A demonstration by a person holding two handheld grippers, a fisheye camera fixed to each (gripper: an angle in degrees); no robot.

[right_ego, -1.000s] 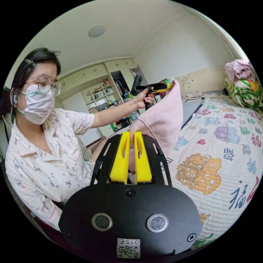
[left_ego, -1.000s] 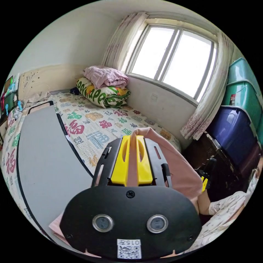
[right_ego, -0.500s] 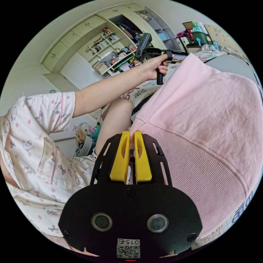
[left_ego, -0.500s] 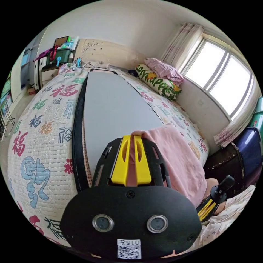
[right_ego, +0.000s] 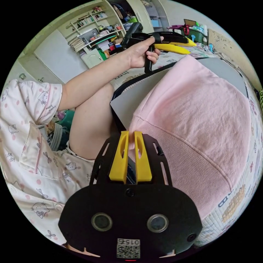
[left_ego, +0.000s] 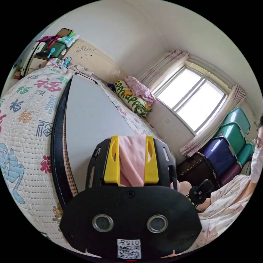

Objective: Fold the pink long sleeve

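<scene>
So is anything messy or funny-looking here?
Nothing is broken or spilled. One thing is uneven: the left gripper has its jaws apart with the pink long sleeve loose between them, while the right gripper is clamped on its ribbed hem. The shirt lies on the grey board.

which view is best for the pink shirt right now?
Right gripper view: the pink shirt lies spread over the grey board, its ribbed hem pinched in the right gripper. Left gripper view gives just a strip of cloth between the open jaws of the left gripper.
</scene>
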